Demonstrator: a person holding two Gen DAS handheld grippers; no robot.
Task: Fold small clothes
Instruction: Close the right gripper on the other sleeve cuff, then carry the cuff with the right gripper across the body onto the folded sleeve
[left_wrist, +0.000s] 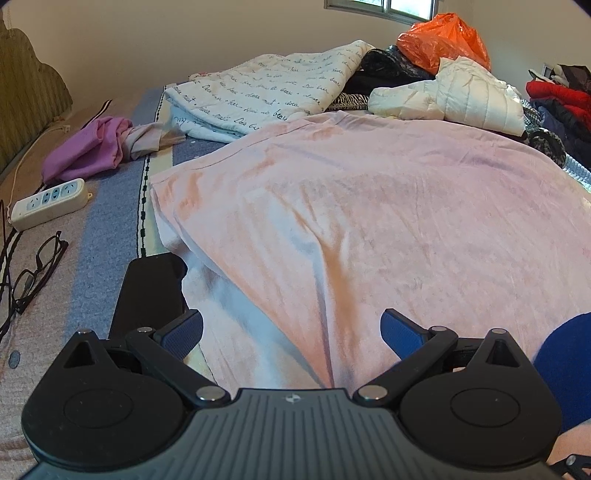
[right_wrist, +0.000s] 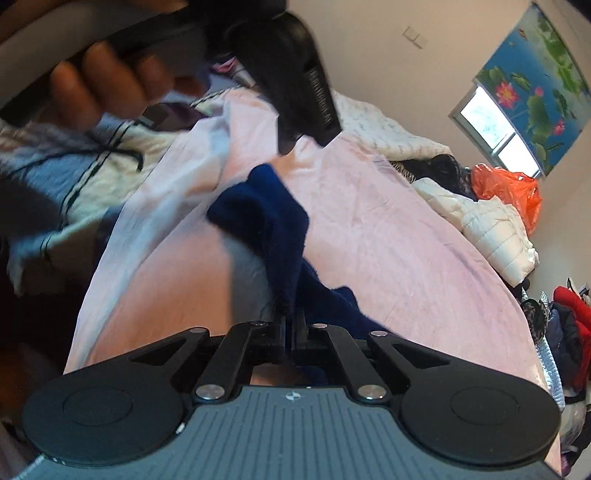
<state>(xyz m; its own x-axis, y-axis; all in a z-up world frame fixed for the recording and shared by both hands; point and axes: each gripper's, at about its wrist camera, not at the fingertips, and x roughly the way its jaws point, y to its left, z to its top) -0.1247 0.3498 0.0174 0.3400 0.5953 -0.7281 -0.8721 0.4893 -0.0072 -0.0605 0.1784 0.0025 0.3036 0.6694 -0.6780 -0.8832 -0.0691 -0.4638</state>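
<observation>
- Left gripper (left_wrist: 291, 334) hovers with jaws spread wide and nothing between them, low over the pink sheet (left_wrist: 388, 206); a power strip (left_wrist: 48, 203) and glasses (left_wrist: 35, 275) lie well off that sheet's left edge.
- Right gripper (right_wrist: 290, 319) is clenched on a navy garment (right_wrist: 266, 221), lifted above the pink sheet (right_wrist: 388, 236); a white jacket (right_wrist: 495, 229) sits at the sheet's far edge.

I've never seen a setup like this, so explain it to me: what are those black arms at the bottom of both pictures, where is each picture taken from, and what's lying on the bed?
Those are handheld grippers, one in each of a person's hands, each with a fisheye camera looking along its fingers. The left wrist view shows the left gripper open over a pink sheet on the bed. Beside it lie a power strip, glasses, a purple garment and a white puffer jacket. The right wrist view shows the right gripper shut on a dark blue garment, lifted above the sheet. The person's hand holding the other gripper appears at top left.
</observation>
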